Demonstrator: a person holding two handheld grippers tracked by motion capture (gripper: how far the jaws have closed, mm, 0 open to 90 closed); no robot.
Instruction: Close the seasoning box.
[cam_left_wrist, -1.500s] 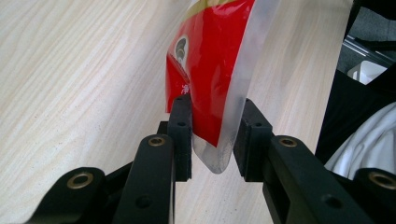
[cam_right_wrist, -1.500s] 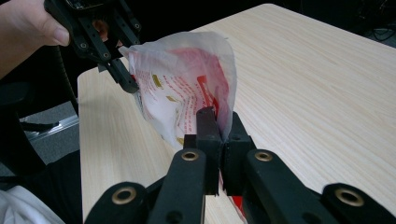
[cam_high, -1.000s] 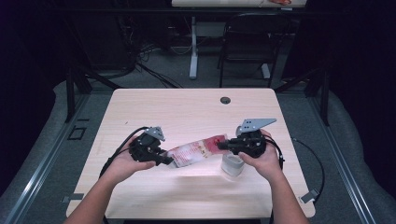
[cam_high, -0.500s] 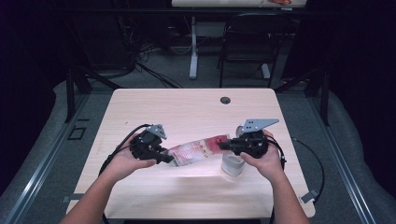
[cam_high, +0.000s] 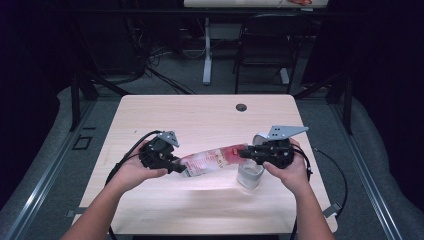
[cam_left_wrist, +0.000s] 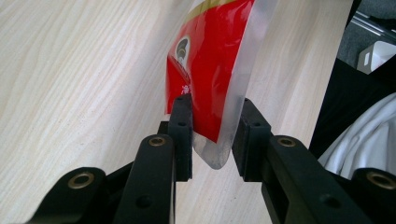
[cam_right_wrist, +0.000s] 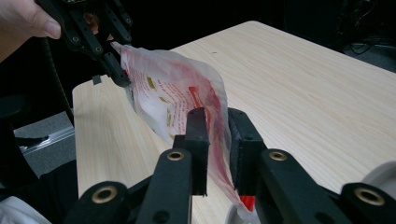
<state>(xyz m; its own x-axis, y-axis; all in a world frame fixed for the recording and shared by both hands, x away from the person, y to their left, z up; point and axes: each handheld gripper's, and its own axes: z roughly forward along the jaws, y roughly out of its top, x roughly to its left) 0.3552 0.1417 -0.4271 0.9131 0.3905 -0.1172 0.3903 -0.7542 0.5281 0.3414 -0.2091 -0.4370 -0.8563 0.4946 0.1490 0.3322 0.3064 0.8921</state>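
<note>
A red and white plastic pouch (cam_high: 212, 159) hangs above the table, stretched between both grippers and tilted up toward the right. My left gripper (cam_high: 172, 162) is shut on its lower left end; in the left gripper view the gripper (cam_left_wrist: 212, 126) pinches the pouch (cam_left_wrist: 210, 60) at its clear sealed corner. My right gripper (cam_high: 247, 152) is shut on the red upper end. In the right gripper view the gripper (cam_right_wrist: 217, 135) clamps the crumpled pouch (cam_right_wrist: 163, 88), and the left gripper (cam_right_wrist: 100, 39) shows beyond it. A clear cup (cam_high: 250, 175) stands on the table just under the right gripper.
The light wood table (cam_high: 200, 120) has a dark cable hole (cam_high: 241, 107) near its far edge. Cables trail from both grippers off the table's sides. A chair (cam_high: 262, 45) and a desk leg (cam_high: 207, 50) stand on the floor behind.
</note>
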